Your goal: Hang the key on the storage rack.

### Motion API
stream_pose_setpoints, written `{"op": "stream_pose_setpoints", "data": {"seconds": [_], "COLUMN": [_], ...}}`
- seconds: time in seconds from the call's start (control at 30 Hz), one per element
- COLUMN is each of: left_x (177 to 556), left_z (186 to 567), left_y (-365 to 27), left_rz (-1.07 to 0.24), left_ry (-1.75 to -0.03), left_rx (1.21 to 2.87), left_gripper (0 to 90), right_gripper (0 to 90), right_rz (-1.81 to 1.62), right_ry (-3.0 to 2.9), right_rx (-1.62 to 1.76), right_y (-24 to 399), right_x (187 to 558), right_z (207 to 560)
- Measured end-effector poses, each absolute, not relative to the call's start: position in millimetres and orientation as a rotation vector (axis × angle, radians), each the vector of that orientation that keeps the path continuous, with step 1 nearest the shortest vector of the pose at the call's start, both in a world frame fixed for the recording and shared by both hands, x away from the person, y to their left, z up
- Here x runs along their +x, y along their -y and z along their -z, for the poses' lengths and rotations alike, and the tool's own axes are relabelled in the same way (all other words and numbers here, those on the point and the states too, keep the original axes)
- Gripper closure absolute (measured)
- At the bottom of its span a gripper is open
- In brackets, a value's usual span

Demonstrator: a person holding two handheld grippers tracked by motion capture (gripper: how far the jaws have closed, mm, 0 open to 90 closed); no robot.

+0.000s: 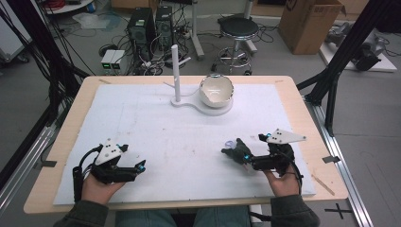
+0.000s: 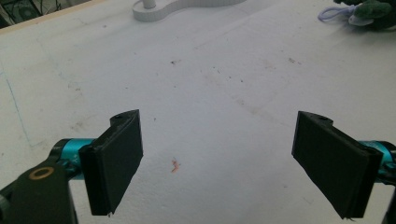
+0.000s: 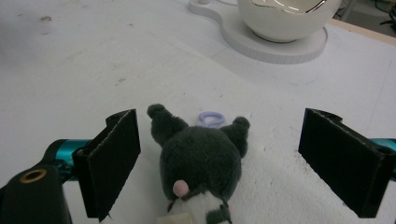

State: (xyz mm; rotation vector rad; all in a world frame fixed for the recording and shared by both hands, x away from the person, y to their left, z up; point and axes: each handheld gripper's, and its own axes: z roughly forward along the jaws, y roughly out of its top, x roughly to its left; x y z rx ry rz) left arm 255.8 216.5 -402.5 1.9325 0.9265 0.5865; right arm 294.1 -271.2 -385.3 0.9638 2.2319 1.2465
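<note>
Here, mat (image 1: 156, 137): white, matte, flecked with faint stains | stand (image 1: 187, 101): white, flat base with slim post, far centre | bowl (image 1: 216, 90): glossy, round, on stand | plush (image 3: 201, 158): dark grey, fuzzy, two ears, lilac loop, near right, between right gripper's (image 3: 219, 163) parted jaws, untouched | left gripper (image 2: 229, 163): jaws apart over bare mat.

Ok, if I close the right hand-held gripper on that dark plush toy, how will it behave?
The plush toy looks furry and stuffed, so it will probably squash between the jaws rather than resist. It seems light for its size and unlikely to slip on the pads. Its ears and the purple loop will likely flop. It lies flat on the mat, so rolling seems unlikely.
</note>
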Motion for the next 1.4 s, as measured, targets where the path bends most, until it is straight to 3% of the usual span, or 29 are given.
{"op": "stream_pose_setpoints", "data": {"seconds": [0.93, 1.4], "left_x": [256.2, 255.8], "left_z": [403.2, 404.2], "left_y": [-216.7, -216.6], "left_rz": [-0.587, -0.589], "left_ry": [-0.929, -0.933], "left_rx": [1.941, 1.944], "left_gripper": [16.7, 16.7], "right_gripper": [17.6, 30.0], "right_rz": [-1.131, -1.085], "right_ry": [-2.374, -2.447], "right_rx": [1.003, 0.997], "right_y": [269.5, 264.6], "right_x": [300.4, 304.4], "right_z": [412.5, 419.1]}}
